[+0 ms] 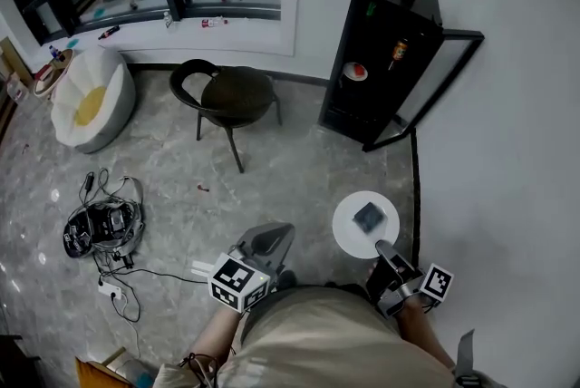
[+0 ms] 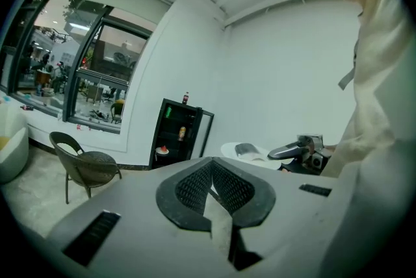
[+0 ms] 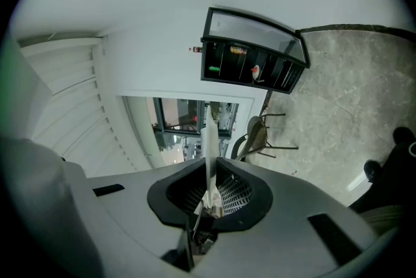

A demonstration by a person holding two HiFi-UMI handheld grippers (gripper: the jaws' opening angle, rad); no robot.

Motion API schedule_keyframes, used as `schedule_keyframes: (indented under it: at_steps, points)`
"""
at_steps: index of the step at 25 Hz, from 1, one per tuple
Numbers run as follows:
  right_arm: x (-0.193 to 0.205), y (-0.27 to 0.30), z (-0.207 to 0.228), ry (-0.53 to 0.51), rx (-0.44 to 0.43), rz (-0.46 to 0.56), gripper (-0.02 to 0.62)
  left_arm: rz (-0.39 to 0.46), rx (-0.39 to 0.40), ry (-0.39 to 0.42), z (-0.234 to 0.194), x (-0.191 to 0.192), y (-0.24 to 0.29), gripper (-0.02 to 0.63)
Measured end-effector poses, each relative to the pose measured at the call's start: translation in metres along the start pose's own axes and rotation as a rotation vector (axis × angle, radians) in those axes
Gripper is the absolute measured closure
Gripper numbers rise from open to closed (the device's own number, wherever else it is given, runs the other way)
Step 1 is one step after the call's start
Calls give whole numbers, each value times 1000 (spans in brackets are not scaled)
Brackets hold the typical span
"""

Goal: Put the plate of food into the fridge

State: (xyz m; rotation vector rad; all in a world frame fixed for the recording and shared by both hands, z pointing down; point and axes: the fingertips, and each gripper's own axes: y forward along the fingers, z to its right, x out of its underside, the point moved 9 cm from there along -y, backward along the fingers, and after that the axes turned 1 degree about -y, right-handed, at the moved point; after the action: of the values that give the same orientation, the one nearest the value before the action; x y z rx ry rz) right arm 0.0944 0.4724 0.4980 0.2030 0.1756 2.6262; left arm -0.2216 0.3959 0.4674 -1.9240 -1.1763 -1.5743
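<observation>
We hold the white plate [image 1: 348, 232] by its near rim in the right gripper [image 1: 384, 247], whose jaws are clamped on it. A dark grey piece of food [image 1: 369, 217] lies on the plate. The left gripper [image 1: 270, 238] is beside it, jaws closed on nothing. The black fridge [image 1: 376, 60] stands ahead, well apart from the plate, with its glass door [image 1: 433, 78] open.

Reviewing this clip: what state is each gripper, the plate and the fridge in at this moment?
left gripper: jaws shut, empty
right gripper: jaws shut on the plate
plate: held up, food on it, not in the fridge
fridge door: open
</observation>
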Motion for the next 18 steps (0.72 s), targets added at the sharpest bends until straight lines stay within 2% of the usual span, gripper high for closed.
schedule_keyframes:
  at_steps: [3, 8, 15, 18]
  points:
    - [3, 2, -1, 3, 7, 14, 565, -11, -5, 4, -4, 3, -1, 597]
    - [4, 7, -2, 1, 10, 19, 565, 2, -24, -33, -14, 6, -5, 598]
    - [-5, 24, -2, 13, 5, -7, 565, 23, -34, -3, -18, -3, -2, 598]
    - [-13, 30, 3, 27, 3, -21, 565, 11, -66, 1, -22, -4, 4, 598]
